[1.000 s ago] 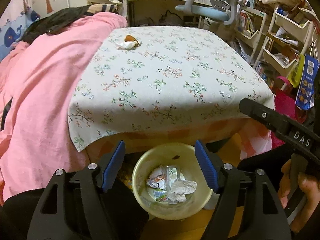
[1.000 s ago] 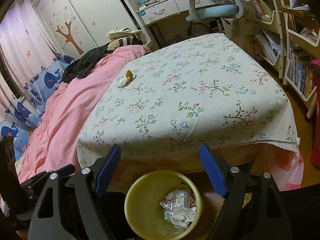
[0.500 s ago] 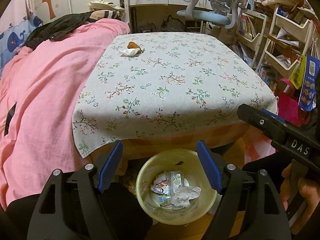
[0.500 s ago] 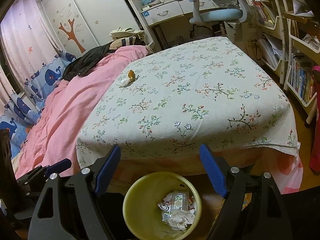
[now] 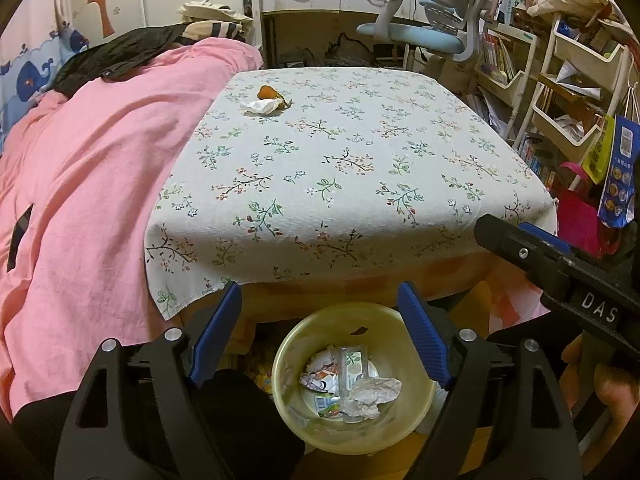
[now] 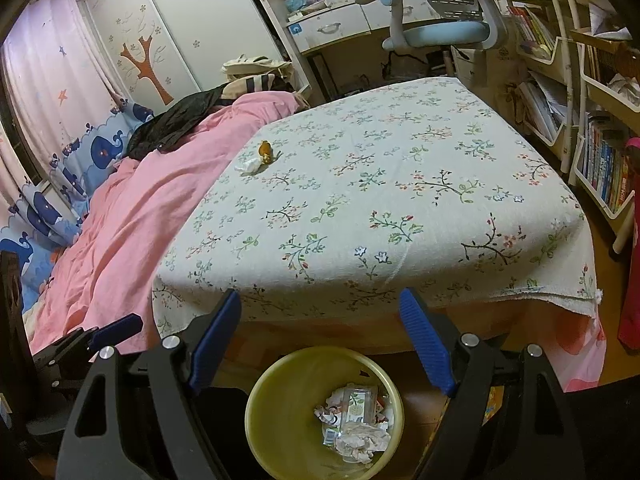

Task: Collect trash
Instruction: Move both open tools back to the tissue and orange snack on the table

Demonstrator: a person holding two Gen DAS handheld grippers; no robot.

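Left wrist view: your left gripper (image 5: 320,332) hung over the yellow bin (image 5: 288,360), its jaws opening with nothing between them. Your right gripper (image 6: 320,336) sat beside it, fingers wide apart and empty. The one bin already held several crumpled papers and wrappers, too tangled to count. Beyond it lay the flowered bedspread (image 5: 360,168), and far across that sat two pieces of trash touching each other: one white tissue (image 5: 260,106) and one orange scrap (image 5: 267,92). You faced a long reach; I judged that leaning over could knock the bin with a knee or gripper. The tissue was light, so a careless pinch could grab the spread instead.
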